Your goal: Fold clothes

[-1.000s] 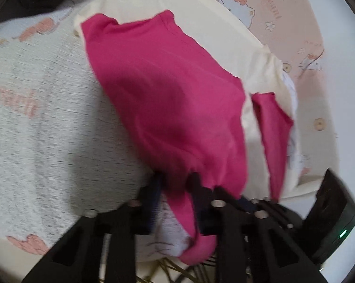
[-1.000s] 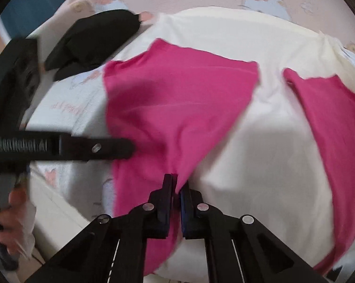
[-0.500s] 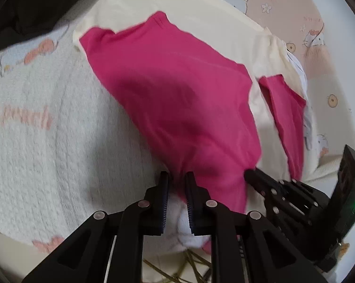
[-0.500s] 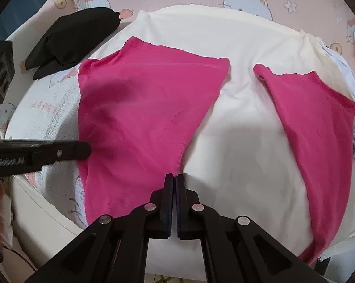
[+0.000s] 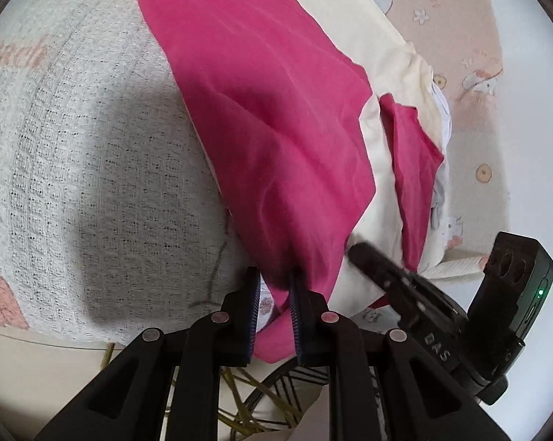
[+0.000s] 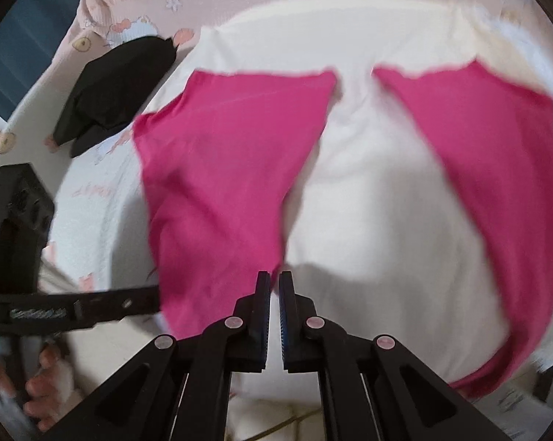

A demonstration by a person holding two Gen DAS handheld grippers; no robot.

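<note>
Early in the fold: left gripper point(image 5: 274, 286) clamps the pink garment's point(image 5: 269, 110) near hem (lower centre), right gripper point(image 6: 274, 290) nearly closed, seemingly empty; cloth unfolded.

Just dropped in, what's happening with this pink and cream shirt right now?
A person is folding a cream shirt with pink sleeves on a bed. The left gripper has the hem of the left pink sleeve between its fingers. The right gripper sits at that sleeve's inner edge, nearly closed, with no cloth visibly pinched. The other pink sleeve lies flat. A black garment rests beyond.
</note>
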